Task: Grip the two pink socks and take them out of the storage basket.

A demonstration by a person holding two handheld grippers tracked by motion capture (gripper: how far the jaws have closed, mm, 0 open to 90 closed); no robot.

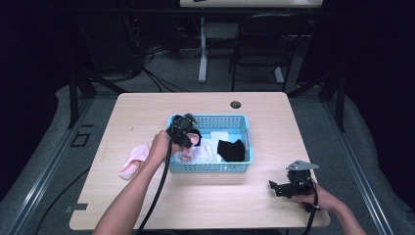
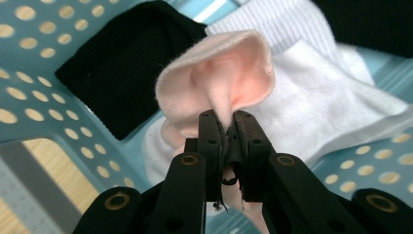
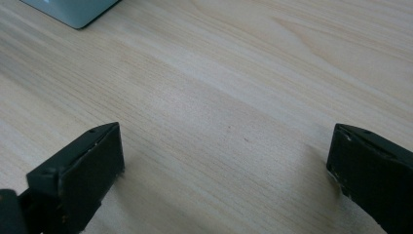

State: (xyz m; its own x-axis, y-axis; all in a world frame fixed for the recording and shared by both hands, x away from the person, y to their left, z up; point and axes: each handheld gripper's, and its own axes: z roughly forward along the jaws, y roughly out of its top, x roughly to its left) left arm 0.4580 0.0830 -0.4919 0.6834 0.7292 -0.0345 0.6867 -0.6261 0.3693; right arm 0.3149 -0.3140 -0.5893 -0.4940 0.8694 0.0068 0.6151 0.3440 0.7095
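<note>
My left gripper (image 1: 192, 138) hangs over the left end of the blue basket (image 1: 210, 167), shut on a pale pink sock (image 2: 219, 83) whose cuff bulges above the jaws. Under it in the basket lie white socks (image 2: 336, 97) and a black sock (image 2: 122, 83); the black sock (image 1: 231, 150) also shows from above. A second pink sock (image 1: 133, 160) lies on the table left of the basket. My right gripper (image 1: 274, 188) rests low near the table's front right, open, with bare wood between its wide-apart jaws (image 3: 224, 165).
The wooden table (image 1: 147, 196) has a small dark cable hole (image 1: 235, 105) behind the basket. A basket corner (image 3: 73, 12) shows in the right gripper view. A chair (image 1: 264, 44) and a table leg (image 1: 202, 54) stand beyond the far edge.
</note>
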